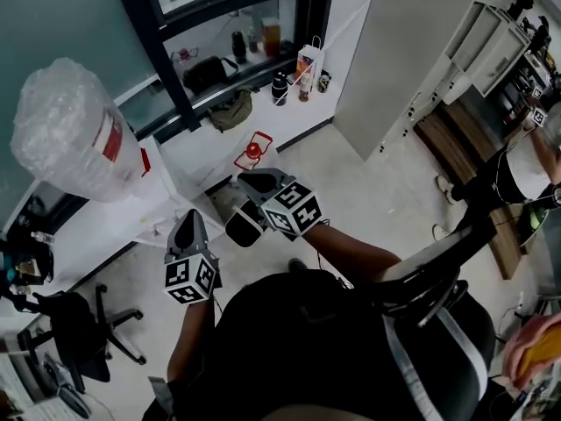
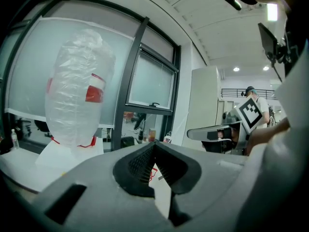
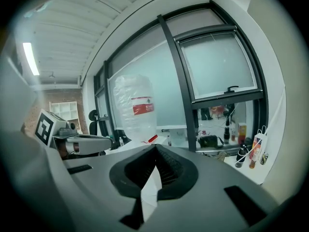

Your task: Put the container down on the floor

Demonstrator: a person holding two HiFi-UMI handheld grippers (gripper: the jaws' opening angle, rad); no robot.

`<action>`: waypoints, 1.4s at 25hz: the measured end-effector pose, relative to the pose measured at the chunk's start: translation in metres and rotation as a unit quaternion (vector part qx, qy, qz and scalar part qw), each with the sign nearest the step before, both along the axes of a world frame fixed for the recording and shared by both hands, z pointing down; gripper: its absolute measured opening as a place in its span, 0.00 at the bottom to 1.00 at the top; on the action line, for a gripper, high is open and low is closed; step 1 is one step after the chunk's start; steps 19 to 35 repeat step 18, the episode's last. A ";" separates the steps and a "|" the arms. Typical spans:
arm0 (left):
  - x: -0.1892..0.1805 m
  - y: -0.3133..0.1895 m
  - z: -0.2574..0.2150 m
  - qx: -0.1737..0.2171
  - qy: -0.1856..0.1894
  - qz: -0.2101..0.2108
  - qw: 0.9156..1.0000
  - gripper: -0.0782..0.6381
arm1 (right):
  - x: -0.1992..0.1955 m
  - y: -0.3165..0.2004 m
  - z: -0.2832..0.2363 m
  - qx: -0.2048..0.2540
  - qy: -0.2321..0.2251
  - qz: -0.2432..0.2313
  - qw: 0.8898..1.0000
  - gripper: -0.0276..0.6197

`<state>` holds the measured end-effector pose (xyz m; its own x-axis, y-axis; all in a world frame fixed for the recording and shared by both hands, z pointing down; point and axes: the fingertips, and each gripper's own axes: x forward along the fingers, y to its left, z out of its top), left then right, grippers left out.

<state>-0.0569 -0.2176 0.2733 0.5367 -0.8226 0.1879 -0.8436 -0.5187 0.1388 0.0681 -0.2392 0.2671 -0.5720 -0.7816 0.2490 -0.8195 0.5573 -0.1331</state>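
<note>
Item: container, lg clear plastic-wrapped jug, standing on white table, apart from both tools; L gripper & R gripper pressed together, empty; risk: bulky slick wrap may slip from narrow jaws, dropping before the floor.

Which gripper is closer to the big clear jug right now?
The left gripper: in the head view it sits nearer the jug than the right gripper, and the jug looms larger in its own view.
</note>
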 end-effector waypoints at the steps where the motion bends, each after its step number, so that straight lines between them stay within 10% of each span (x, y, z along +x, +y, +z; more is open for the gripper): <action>1: 0.000 0.000 0.001 -0.001 -0.001 0.000 1.000 0.12 | 0.000 0.000 0.000 0.000 0.000 0.000 1.000 0.05; 35: 0.000 0.003 0.003 -0.006 0.001 -0.001 1.000 0.12 | -0.001 0.005 -0.002 0.011 0.006 0.000 1.000 0.05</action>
